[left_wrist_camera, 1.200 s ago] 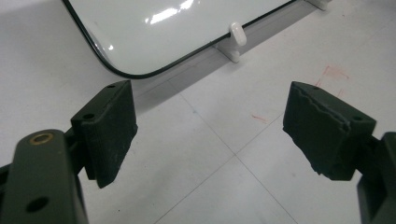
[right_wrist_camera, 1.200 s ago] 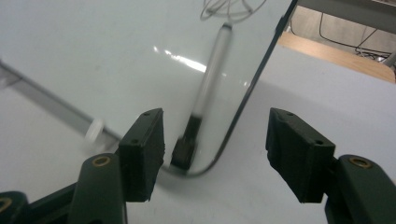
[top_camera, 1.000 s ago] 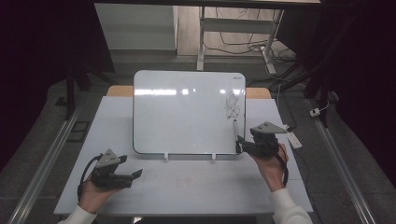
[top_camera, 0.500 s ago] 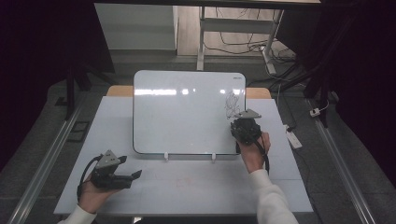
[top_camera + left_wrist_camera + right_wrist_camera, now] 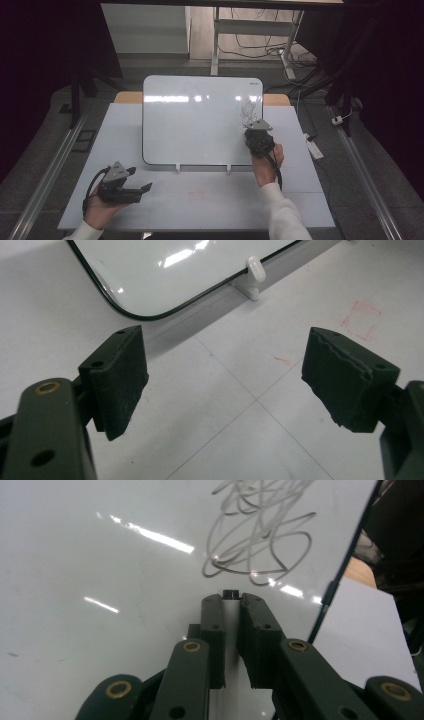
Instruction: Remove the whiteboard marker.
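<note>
While right gripper [image 5: 231, 605] pinches a small object | left gripper [image 5: 225, 375] wide

A white marker [image 5: 231, 625], dark-tipped, points at the scribbled whiteboard [image 5: 200, 120].

Glossy whiteboard [image 5: 200, 120] (mirroring lights), matt table [image 5: 210, 200], rough rubbery fingers [image 5: 122, 375].

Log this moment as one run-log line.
right gripper: jaws just closed on marker, at whiteboard scribble | left gripper: open, idle over table
</note>
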A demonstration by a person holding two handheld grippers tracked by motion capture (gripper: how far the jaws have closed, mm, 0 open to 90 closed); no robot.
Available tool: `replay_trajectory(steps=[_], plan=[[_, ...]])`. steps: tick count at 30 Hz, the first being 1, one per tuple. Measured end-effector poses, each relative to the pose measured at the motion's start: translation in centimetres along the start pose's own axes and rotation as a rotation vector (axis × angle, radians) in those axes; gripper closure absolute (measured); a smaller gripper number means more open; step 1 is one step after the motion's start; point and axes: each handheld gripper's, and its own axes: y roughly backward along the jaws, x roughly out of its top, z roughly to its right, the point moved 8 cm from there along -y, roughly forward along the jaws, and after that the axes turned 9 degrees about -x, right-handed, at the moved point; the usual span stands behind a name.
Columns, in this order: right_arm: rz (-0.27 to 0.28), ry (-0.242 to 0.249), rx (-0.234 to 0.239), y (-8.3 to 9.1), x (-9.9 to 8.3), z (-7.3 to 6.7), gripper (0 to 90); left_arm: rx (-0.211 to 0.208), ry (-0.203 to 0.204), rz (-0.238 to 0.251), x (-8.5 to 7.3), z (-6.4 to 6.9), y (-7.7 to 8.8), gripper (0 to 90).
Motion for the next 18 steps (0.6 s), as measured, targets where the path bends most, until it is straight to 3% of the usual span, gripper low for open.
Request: replay_trajectory(steps=[7,8,12,15,16,17,18], plan=[[0.096,-0.068,0.088,1.7,0.6,0.4,80.4,0.007,0.010,0.014,0.2,0.0,0.1,19.5],[0.135,-0.086,0.127,2.6,0.8,0.3,80.4,0.007,0.009,0.014,0.3,0.0,0.0,19.9],[0.186,-0.094,0.183,4.0,1.1,0.0,80.4,0.002,0.003,0.020,0.9,0.4,-0.2,20.7],[0.254,-0.104,0.265,6.1,1.6,-0.7,80.4,-0.015,-0.003,0.035,2.1,1.1,-0.5,21.9],[0.254,-0.104,0.265,6.1,1.6,-0.7,80.4,-0.026,-0.005,0.044,2.6,1.4,-0.6,21.9],[0.279,-0.118,0.317,7.0,1.8,-1.3,80.4,-0.041,-0.009,0.053,3.2,1.8,-0.7,23.5],[0.291,-0.121,0.337,7.3,1.9,-1.6,80.4,-0.076,-0.015,0.073,4.5,2.8,-1.2,24.1]])
